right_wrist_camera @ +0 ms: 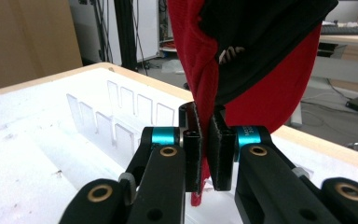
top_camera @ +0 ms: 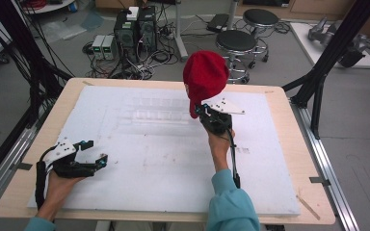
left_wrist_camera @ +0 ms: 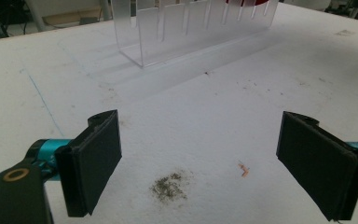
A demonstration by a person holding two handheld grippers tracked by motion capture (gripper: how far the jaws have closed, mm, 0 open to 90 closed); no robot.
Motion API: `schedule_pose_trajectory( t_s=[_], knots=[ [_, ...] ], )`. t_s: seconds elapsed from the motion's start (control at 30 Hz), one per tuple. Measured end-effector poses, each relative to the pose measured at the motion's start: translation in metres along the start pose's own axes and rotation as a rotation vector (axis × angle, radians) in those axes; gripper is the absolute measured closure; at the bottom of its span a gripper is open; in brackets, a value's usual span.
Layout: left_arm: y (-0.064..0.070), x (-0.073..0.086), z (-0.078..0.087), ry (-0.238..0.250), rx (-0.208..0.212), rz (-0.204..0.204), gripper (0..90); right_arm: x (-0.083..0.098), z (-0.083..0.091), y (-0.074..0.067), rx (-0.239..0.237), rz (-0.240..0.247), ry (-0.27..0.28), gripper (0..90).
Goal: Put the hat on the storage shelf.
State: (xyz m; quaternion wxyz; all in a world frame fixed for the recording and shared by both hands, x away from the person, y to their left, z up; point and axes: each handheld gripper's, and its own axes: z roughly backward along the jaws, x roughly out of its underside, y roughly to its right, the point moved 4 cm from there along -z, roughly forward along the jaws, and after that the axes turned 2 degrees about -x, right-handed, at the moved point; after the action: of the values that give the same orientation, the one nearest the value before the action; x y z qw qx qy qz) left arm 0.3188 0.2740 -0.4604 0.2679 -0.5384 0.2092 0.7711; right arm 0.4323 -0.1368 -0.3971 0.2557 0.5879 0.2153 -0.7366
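Overhead, white foam board [top_camera: 164,159] on wooden table [top_camera: 289,125], stools [top_camera: 236,43] behind

The right gripper [right_wrist_camera: 204,149] is pinching the rim of a red knit hat [right_wrist_camera: 279,79] between its two black jaws. The hat is hanging above the jaws, showing its black lining [right_wrist_camera: 261,32]. A clear slotted rack [right_wrist_camera: 121,121] is standing on the white foam board [right_wrist_camera: 23,154] behind and to the left of the jaws.

I see the red knit cap [top_camera: 205,75], black-lined, hanging above my right jaws, its edge pinched between them, clear of the desk.
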Motion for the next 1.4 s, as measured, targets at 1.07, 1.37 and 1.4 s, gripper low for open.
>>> schedule_pose_trajectory(
  t_s=[1.07,1.37,1.4],
  knots=[
    [-0.005,0.0,0.003,0.037,-0.008,0.061,14.4,0.004,0.06,-0.009,-0.012,-0.073,-0.181,10.2],
    [-0.001,0.001,0.011,0.123,-0.059,0.015,14.3,0.042,0.155,-0.024,0.013,0.009,0.028,10.2],
    [-0.001,0.001,0.011,0.126,-0.062,0.014,14.3,0.049,0.163,-0.023,0.023,0.011,0.045,10.2]
  ],
)
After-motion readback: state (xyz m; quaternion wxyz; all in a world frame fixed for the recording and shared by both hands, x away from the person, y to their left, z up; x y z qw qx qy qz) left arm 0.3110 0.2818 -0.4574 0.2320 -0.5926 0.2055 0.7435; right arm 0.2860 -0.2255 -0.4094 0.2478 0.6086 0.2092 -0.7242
